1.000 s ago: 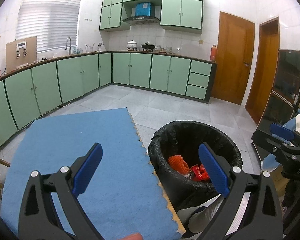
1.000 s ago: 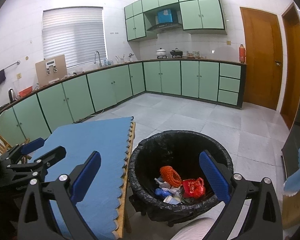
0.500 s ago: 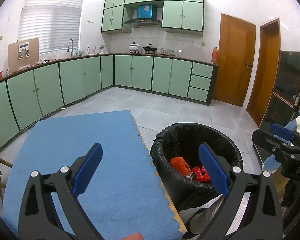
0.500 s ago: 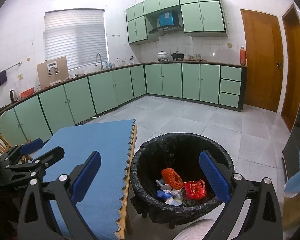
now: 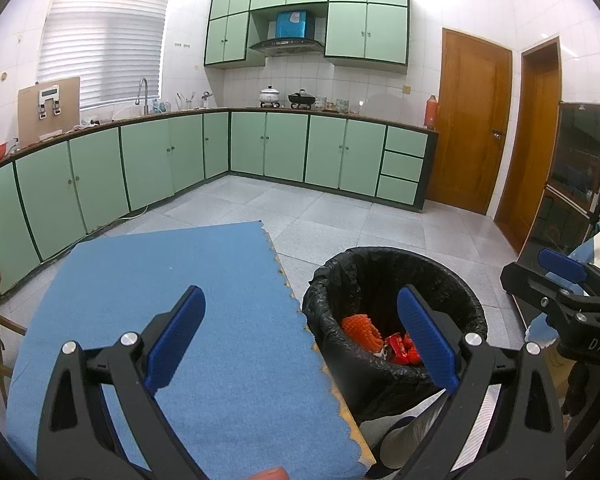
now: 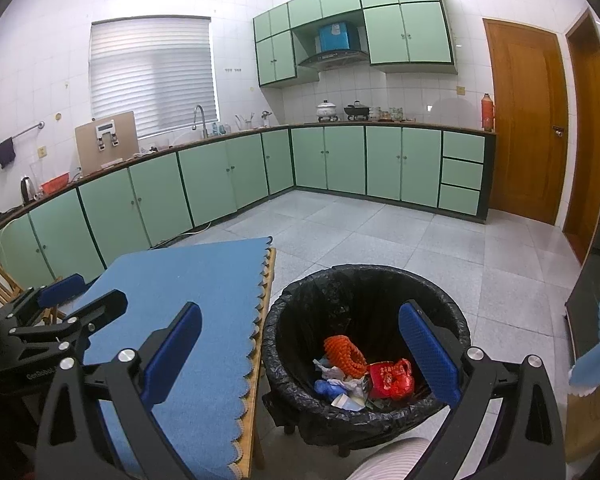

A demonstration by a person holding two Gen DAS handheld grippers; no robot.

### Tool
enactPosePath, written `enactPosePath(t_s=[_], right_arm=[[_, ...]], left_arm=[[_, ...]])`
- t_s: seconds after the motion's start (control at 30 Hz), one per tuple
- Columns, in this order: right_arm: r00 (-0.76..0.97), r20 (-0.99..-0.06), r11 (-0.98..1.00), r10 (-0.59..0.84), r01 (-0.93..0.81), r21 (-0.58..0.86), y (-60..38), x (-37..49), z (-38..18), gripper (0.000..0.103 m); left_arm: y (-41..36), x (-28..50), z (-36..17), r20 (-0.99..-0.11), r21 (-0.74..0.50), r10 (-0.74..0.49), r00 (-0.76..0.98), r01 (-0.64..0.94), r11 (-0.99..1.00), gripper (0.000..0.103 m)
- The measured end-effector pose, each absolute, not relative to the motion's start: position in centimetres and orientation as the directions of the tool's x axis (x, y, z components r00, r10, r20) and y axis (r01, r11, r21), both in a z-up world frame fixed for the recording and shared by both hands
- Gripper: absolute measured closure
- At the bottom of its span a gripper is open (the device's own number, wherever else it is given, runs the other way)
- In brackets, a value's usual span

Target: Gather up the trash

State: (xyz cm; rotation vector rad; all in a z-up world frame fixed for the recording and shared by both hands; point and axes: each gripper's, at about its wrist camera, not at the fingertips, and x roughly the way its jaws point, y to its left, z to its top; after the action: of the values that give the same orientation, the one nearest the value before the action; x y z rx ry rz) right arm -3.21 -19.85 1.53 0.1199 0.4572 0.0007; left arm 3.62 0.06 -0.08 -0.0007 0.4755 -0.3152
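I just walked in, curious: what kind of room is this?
A home kitchen, most likely: green cabinets under a long counter, a sink tap, pots beneath a range hood.

Readable text – "DAS" on the right gripper (image 5: 560, 280) body, cut off by the frame edge; "GenRobot" on the left gripper (image 6: 82, 292) body, partly hidden.

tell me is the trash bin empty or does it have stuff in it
Not empty, only partly filled: the black-lined trash bin holds an orange mesh piece, a red wrapper and crumpled scraps near its bottom.
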Motion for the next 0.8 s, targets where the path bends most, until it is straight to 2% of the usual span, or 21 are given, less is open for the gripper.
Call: enactPosePath(t_s=[0.8], right_arm=[[0.897, -0.440, 0.993, 0.032, 0.022, 0.117, -19.76, -2.98, 1.65, 0.006]], left_arm=[[0.19, 3.54, -0.02, -0.451, -0.074, -0.299, 0.841, 0.299, 0.951, 0.009]])
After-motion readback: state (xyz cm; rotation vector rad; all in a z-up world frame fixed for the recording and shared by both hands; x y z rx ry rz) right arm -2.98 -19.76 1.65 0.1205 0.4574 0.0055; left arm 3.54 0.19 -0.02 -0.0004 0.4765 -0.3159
